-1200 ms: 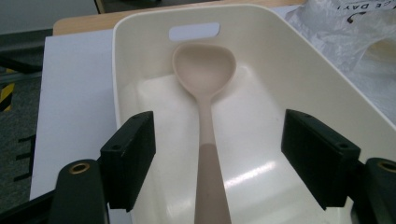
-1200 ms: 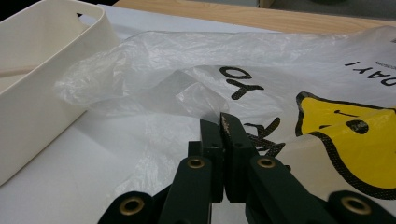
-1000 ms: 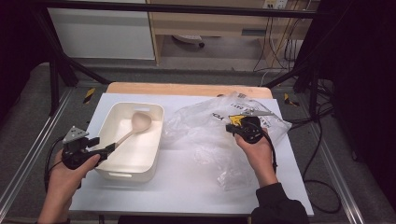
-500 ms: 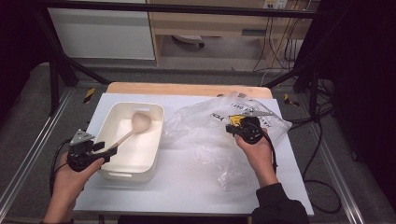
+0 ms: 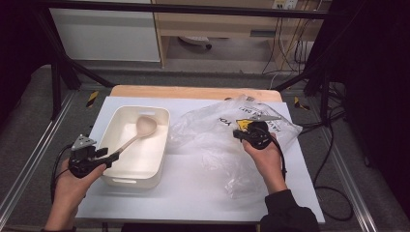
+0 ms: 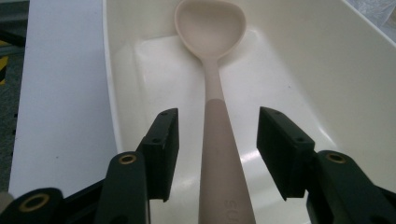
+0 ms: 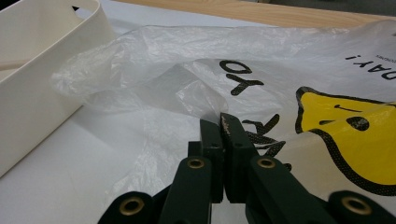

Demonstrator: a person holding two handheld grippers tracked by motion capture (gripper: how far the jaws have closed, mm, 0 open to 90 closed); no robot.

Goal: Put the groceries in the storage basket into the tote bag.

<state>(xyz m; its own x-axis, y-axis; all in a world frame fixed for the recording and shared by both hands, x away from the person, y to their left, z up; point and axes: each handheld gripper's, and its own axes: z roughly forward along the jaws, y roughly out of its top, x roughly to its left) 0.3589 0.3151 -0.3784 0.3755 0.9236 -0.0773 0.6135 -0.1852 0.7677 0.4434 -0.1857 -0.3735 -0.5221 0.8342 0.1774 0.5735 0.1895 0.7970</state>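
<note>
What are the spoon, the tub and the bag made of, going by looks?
Spoon: likely silicone or matte plastic; beige, dull and even, with a two-tone handle. Tub: cream plastic, probably moulded; semi-gloss glare on its floor, rounded corners, a cut-out handle slot. Bag: thin translucent plastic film, crinkled and glossy, printed in black and yellow; the right gripper is shut on a fold of it.

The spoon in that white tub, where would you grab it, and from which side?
Probably by the thicker end of the handle of the spoon, coming from the tub's near-left corner along the handle. The bowl lies down in the tub while the handle slopes up over the rim, so that end is free. The left gripper already sits there, jaws open either side of the handle.
</note>
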